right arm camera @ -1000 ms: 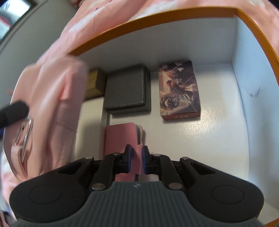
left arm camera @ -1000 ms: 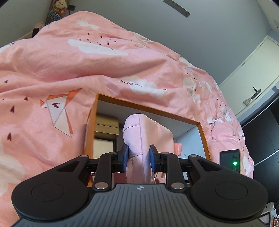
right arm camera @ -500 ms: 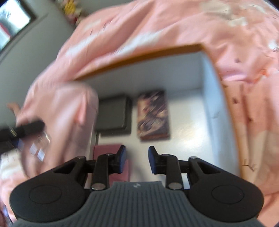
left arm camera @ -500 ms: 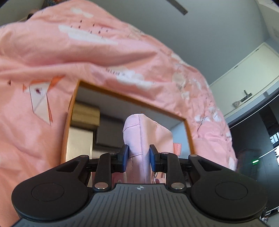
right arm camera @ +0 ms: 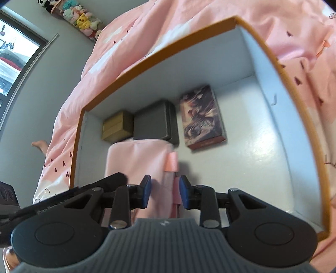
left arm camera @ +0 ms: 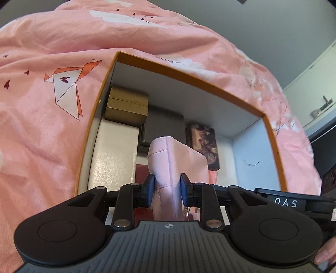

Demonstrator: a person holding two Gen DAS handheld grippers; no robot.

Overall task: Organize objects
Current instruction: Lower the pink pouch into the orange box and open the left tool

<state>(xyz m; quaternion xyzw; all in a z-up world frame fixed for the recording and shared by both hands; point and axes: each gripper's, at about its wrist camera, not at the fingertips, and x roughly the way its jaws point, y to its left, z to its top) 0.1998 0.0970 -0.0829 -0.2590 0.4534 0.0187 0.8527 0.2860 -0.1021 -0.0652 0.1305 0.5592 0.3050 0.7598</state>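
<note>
An orange-rimmed white box [left arm camera: 189, 73] [right arm camera: 168, 49] lies on a pink duvet. Inside it are a gold box [left arm camera: 126, 106] [right arm camera: 117, 126], a dark grey case [left arm camera: 163, 128] [right arm camera: 155, 122], an illustrated card box [left arm camera: 202, 145] [right arm camera: 202, 119], a white box [left arm camera: 114, 153] and a dark red item [left arm camera: 141, 174]. My left gripper [left arm camera: 167, 192] is shut on a soft pink pouch [left arm camera: 176, 159] and holds it inside the box. The pouch [right arm camera: 136, 161] also shows in the right wrist view, with a pink ribbon loop [right arm camera: 171, 162]. My right gripper [right arm camera: 164, 194] is open just over the pouch's ribbon edge.
The pink duvet [left arm camera: 42, 94] [right arm camera: 304, 42] surrounds the box on all sides. The right half of the box floor [right arm camera: 262, 151] is bare white. Plush toys [right arm camera: 79, 16] sit on a far shelf by a window. The other gripper's body [left arm camera: 294, 202] lies at the right.
My right gripper has let go of the dark red item and opened, then moved over the pouch. My left gripper has lowered the pouch deeper into the box.
</note>
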